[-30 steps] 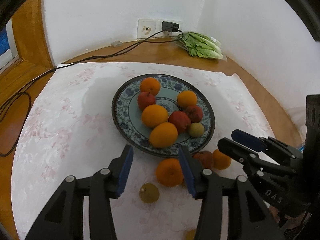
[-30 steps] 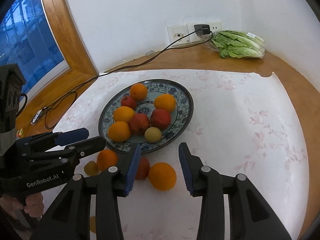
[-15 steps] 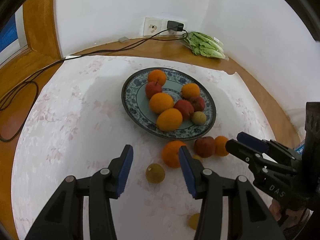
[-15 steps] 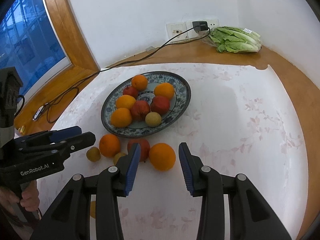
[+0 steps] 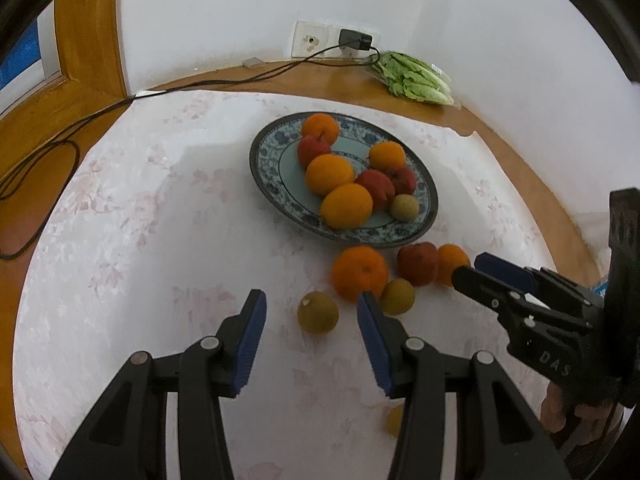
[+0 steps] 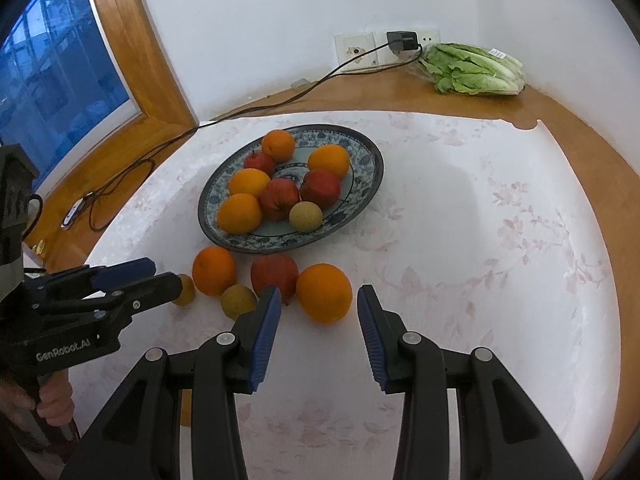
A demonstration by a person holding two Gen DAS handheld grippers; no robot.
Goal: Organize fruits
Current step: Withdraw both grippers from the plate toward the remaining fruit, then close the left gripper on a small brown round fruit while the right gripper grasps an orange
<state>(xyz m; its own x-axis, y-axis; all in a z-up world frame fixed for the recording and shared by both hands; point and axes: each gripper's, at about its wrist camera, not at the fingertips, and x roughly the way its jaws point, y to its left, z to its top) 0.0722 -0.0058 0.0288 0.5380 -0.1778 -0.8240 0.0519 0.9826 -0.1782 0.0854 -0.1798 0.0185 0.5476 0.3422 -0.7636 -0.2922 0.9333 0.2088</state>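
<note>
A blue patterned plate (image 5: 266, 168) (image 6: 368, 176) holds several oranges, red apples and one small yellow-green fruit. Loose fruit lies in front of it on the white cloth: an orange (image 5: 359, 273) (image 6: 213, 270), a red apple (image 5: 417, 263) (image 6: 274, 274), another orange (image 5: 451, 263) (image 6: 324, 292) and small yellow-green fruits (image 5: 317, 312) (image 5: 397, 297) (image 6: 237, 301). My left gripper (image 5: 310, 312) is open, its fingers either side of a small yellow-green fruit, just behind it. My right gripper (image 6: 318, 310) is open just behind the loose orange.
A bag of lettuce (image 5: 414, 78) (image 6: 474, 68) lies at the back on the wooden sill, by a wall socket with a plugged charger (image 5: 354, 40). A black cable (image 5: 60, 152) runs along the left. Another small yellow fruit (image 5: 394, 420) lies near the front edge.
Both grippers have drawn back from the plate, so the loose fruit now sits ahead of the fingertips. Both stay open. No fruit has moved.
</note>
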